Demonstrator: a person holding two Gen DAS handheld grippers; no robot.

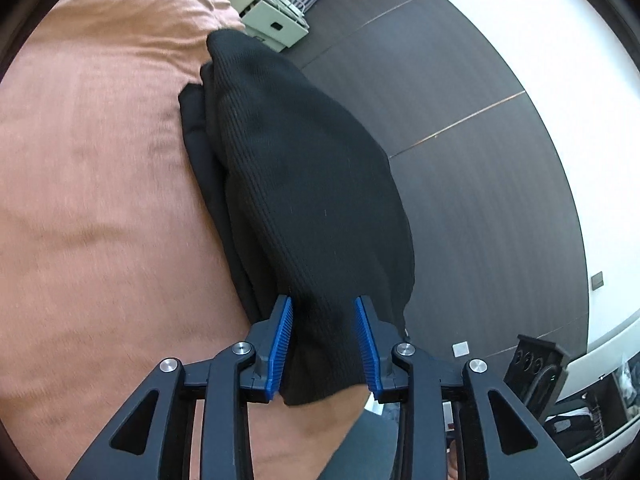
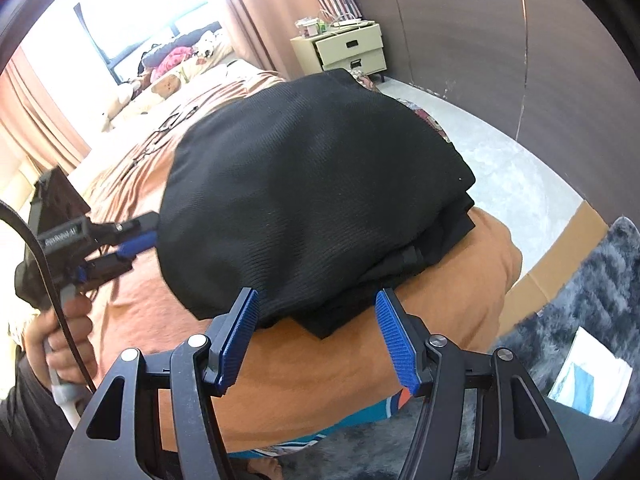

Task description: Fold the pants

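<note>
Pants (image 1: 304, 184), black and folded, fill the left wrist view's centre on an orange bedspread (image 1: 92, 184); the left gripper (image 1: 324, 344) stands apart around their near edge. Right wrist view: right gripper (image 2: 316, 336) parted, pads clear of the cloth's lower-centre edge.

Both hand-held grippers (image 1: 324, 344) (image 2: 316, 336) part-open, angled downward

a bed with an orange-brown cover (image 2: 460, 280) filled the foreground. beyond it stood a cream bedside cabinet (image 2: 352, 50) against a dark wood-panelled wall (image 2: 500, 40). pink curtains (image 2: 256, 20) framed a bright window (image 2: 132, 20); the floor (image 2: 512, 168) looked pale grey, perhaps carpeted.
</note>
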